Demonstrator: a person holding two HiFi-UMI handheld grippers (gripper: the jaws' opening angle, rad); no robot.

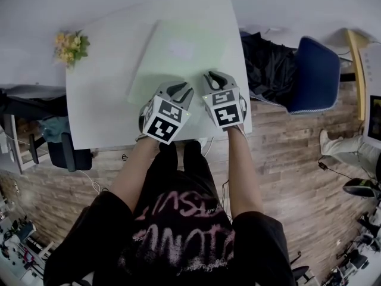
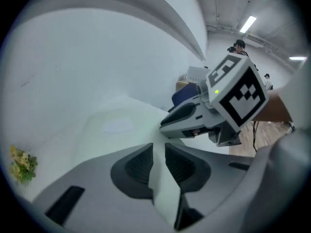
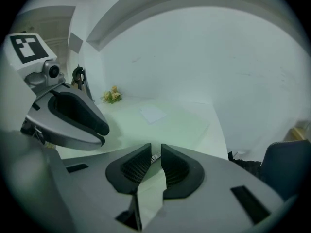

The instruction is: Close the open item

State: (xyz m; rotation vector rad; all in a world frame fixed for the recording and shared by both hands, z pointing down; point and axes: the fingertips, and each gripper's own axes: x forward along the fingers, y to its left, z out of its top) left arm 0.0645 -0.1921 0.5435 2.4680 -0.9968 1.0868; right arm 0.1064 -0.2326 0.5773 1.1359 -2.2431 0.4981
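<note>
A pale green laptop lies flat on the white table with its lid down and a light patch at the lid's middle. My left gripper hovers at the laptop's near edge, its jaws a narrow gap apart with nothing between them. My right gripper is beside it to the right, over the laptop's near right corner, jaws also slightly apart and empty. The laptop's lid stretches ahead of both grippers.
A small bunch of yellow flowers stands at the table's far left corner. A blue chair with dark cloth sits just off the table's right edge. The table's near edge is right under my hands.
</note>
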